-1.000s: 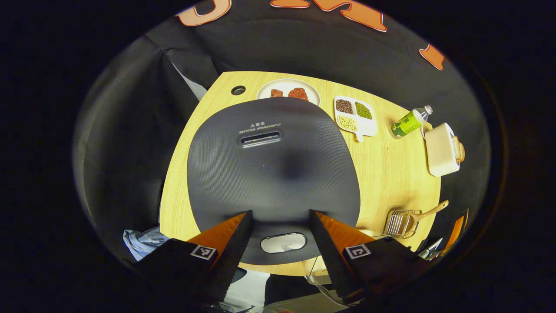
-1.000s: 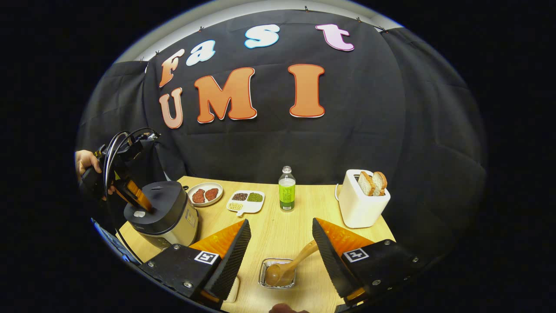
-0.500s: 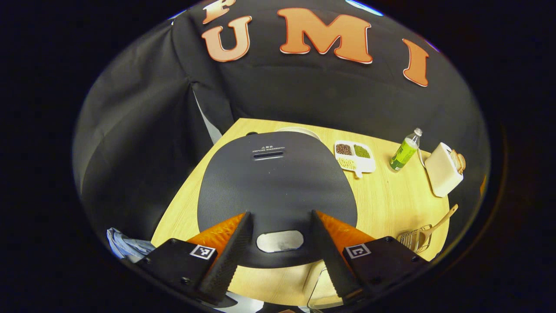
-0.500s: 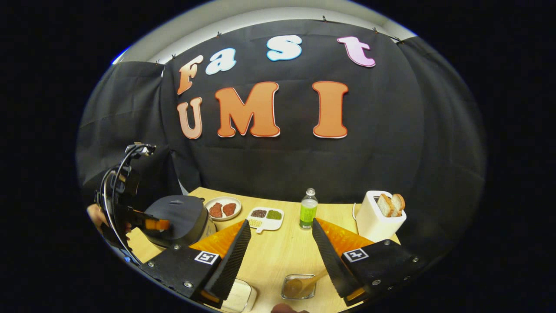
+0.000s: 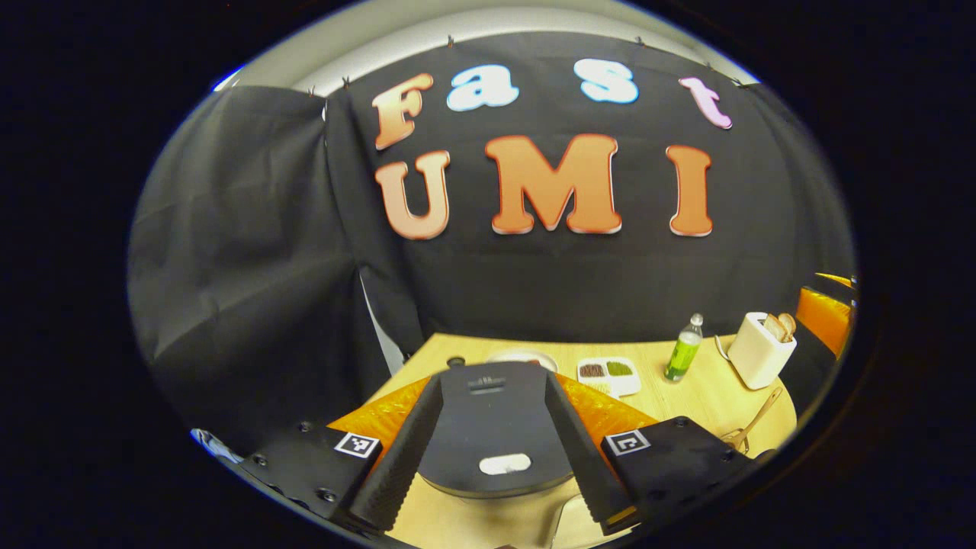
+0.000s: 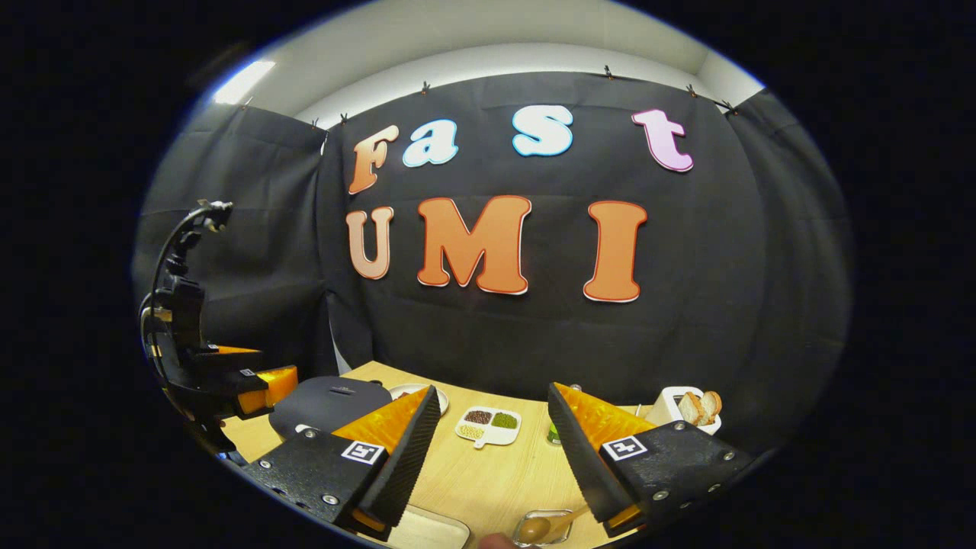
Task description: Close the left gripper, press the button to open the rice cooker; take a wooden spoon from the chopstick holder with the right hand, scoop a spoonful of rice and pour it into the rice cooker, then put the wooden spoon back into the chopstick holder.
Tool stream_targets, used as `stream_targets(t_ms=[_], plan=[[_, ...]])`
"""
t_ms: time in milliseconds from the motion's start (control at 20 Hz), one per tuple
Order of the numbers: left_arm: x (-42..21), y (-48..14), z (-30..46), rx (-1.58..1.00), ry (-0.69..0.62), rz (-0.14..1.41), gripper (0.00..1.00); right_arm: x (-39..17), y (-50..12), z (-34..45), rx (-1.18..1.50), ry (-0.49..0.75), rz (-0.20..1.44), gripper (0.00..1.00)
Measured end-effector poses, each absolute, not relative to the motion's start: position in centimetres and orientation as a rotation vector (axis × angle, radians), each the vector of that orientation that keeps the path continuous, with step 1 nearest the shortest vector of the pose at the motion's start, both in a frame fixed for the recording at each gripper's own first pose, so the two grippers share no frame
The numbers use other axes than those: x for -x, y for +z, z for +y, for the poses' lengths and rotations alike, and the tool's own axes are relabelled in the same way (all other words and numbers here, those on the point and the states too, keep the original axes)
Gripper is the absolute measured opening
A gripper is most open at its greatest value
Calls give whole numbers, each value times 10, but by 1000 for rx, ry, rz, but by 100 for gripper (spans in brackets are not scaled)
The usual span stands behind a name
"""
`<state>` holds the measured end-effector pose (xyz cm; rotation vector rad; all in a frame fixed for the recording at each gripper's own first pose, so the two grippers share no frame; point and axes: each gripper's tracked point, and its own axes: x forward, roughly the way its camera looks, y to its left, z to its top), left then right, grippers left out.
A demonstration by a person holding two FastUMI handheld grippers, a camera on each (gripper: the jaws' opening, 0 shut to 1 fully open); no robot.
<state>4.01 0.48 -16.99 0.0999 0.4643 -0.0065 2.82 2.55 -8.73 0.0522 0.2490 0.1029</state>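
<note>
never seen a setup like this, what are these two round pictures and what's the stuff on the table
Each picture comes from a fisheye camera riding on a handheld two-finger tool; a person carries one in each hand.

The left gripper view looks along the left tool, open, with the closed rice cooker and its pale button showing between the fingers.

The right gripper view looks along the right tool, also open and holding nothing. At its left edge you see the left tool from the side.

On the wooden table: a wooden spoon resting in a wire holder, a divided dish of grains, a green bottle, a white toaster with bread and a plate behind the cooker.
</note>
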Motion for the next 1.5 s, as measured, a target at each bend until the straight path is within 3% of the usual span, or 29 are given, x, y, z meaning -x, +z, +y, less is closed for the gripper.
stream_targets(t_ms=[150, 300, 350, 500, 600, 650, 750, 850, 900, 950, 1050, 1100, 1200, 1250, 1400, 1500], plan=[[-35, -136, 1, -131, -25, 353, 96, -29, -70, 26, -59, 98, 198, 88], [-26, -115, -10, -106, -45, 307, 88, -29, -61, 24, -61, 86, 166, 89], [-27, -109, -11, -86, -49, 291, 93, -28, -59, 23, -62, 83, 159, 89], [-24, -88, -8, -49, -42, 231, 92, -26, -48, 20, -57, 79, 134, 89], [-9, -83, -6, -8, -48, 222, 88, -23, -45, 20, -46, 81, 115, 84], [-7, -77, -8, 0, -49, 209, 95, -23, -43, 19, -39, 77, 107, 89], [-2, -69, -6, -12, -39, 186, 90, -21, -43, 22, -32, 80, 104, 89], [1, -71, 0, -38, -21, 177, 94, -19, -42, 26, -28, 91, 98, 89], [4, -73, 0, -45, -18, 180, 96, -19, -40, 27, -23, 93, 93, 94], [6, -74, -1, -46, -25, 185, 96, -19, -40, 28, -18, 94, 90, 89], [8, -69, -6, -41, -43, 180, 96, -18, -40, 30, -13, 100, 89, 89], [10, -65, -7, -42, -47, 168, 89, -18, -41, 32, -11, 100, 91, 89], [10, -61, -8, -43, -50, 153, 100, -19, -40, 34, -10, 102, 91, 94], [10, -62, -8, -44, -47, 155, 100, -18, -39, 34, -11, 104, 89, 90], [11, -66, -5, -29, -38, 169, 95, -18, -37, 35, -9, 105, 85, 90], [13, -65, -4, -15, -37, 169, 100, -16, -40, 37, -3, 112, 95, 91]])
